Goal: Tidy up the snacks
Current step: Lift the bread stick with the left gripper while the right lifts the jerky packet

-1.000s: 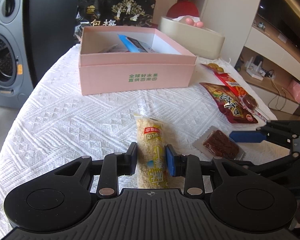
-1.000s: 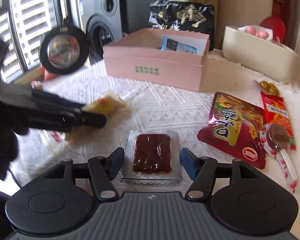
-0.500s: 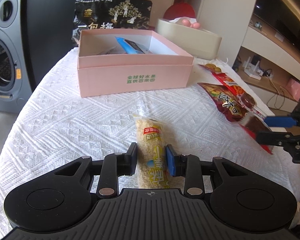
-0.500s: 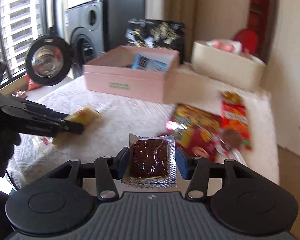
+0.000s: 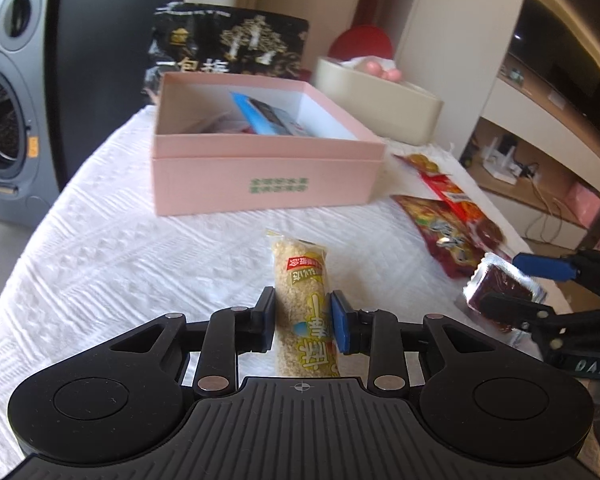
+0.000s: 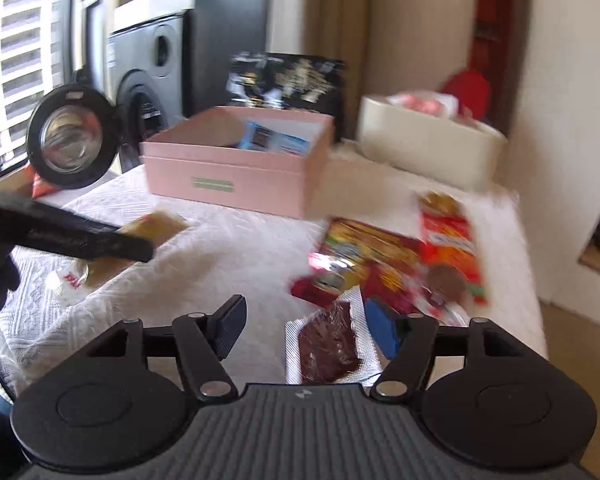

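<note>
Pick-up step: left gripper point(image 5: 302, 314) clamped on rice-crisp bar point(image 5: 304, 300), frame centre; right gripper point(image 6: 304, 326) jaws opening, brown sealed snack point(image 6: 328, 346) loose between them; next, regrip, carry to pink box point(image 5: 268, 184), upper centre.

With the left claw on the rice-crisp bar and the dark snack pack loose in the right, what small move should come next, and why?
Probably re-close the right claw: it is opening, and the dark red snack pack sits between its jaws, tilted against the blue pad with the other pad clear of it. The left claw is shut on the rice-crisp bar, so it looks ready to go to the pink box.
</note>
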`<state>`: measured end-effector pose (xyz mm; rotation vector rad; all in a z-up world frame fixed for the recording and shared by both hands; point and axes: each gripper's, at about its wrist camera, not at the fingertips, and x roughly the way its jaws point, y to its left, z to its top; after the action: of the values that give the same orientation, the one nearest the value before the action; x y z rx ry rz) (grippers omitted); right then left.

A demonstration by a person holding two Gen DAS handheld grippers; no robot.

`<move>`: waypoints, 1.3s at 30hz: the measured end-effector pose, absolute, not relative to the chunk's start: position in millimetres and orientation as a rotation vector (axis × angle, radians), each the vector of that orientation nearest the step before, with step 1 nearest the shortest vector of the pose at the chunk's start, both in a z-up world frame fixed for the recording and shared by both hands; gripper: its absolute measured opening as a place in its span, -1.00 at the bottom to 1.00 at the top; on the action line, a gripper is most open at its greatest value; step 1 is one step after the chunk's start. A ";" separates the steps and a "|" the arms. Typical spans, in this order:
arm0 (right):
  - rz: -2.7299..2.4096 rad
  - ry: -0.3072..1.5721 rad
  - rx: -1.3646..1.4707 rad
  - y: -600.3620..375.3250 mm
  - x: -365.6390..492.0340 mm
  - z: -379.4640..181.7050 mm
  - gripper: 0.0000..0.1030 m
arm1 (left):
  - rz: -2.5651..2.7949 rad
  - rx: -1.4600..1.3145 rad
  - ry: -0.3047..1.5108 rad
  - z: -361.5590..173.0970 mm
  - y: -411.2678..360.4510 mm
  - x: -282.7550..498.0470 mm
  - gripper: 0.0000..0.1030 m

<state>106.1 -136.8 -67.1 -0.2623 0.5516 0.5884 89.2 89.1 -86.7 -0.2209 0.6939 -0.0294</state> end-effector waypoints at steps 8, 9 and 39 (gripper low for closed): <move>0.622 0.442 -0.411 -84.3 111.3 -77.5 0.35 | -0.002 -0.260 0.703 -91.5 107.3 99.5 -0.35; 0.624 0.436 -0.450 -79.5 110.5 -81.1 0.37 | -0.007 -0.267 0.706 -92.5 108.2 101.1 -0.35; 0.626 0.712 -0.296 -150.7 143.3 -84.2 0.44 | -0.093 -0.258 0.745 -90.3 86.8 87.9 -0.35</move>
<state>143.3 -150.7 -84.2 -0.2959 0.7121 0.6257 87.9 86.8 -90.3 -0.2578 0.7452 -0.0929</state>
